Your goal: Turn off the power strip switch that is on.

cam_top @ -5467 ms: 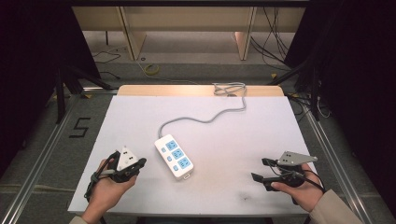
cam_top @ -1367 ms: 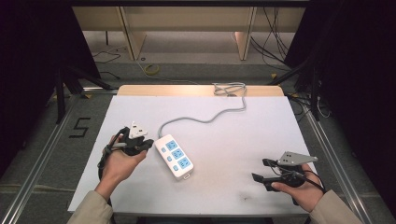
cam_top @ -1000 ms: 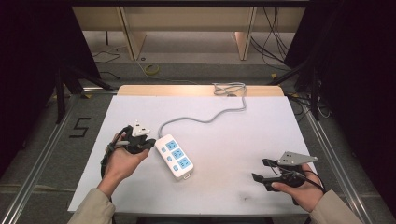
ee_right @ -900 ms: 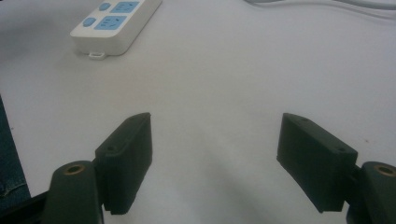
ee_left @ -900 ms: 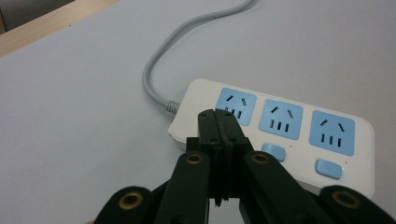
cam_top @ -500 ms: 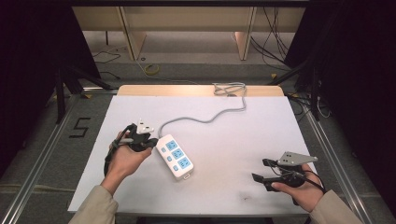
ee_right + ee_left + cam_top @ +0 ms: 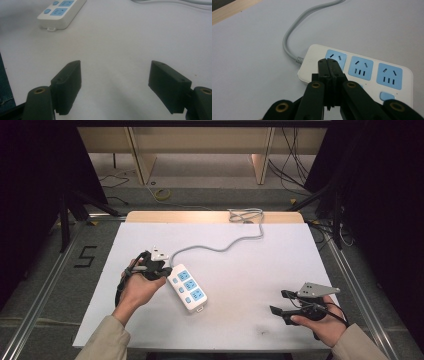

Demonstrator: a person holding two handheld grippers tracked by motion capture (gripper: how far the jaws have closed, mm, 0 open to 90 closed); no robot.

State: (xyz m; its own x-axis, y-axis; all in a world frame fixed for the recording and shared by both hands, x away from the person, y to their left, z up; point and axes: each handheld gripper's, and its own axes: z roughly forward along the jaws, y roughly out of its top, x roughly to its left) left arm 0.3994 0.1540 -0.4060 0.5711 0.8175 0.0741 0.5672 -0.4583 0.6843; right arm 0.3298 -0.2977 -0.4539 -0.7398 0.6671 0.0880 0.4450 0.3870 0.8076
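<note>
At nine o'clock of the power strip [image 7: 187, 287], I'd press its switch squarely with the left gripper [image 7: 329, 65], jaws together.

Table [image 7: 260, 330]: white top, pale wood strip along far edge. Aluminium frame rails [image 7: 42, 290] flank left and right edges. Floor [image 7: 210, 187]: grey carpet; black numeral "5" [image 7: 85, 256] marked beside left edge. Beyond far edge: light wooden shelving uprights [image 7: 142, 157], loose black cables [image 7: 295, 150] on floor, small yellow coil [image 7: 161, 195]. Black curtains [image 7: 35, 180] on both sides. Lighting: even overhead, surroundings dark.
</note>
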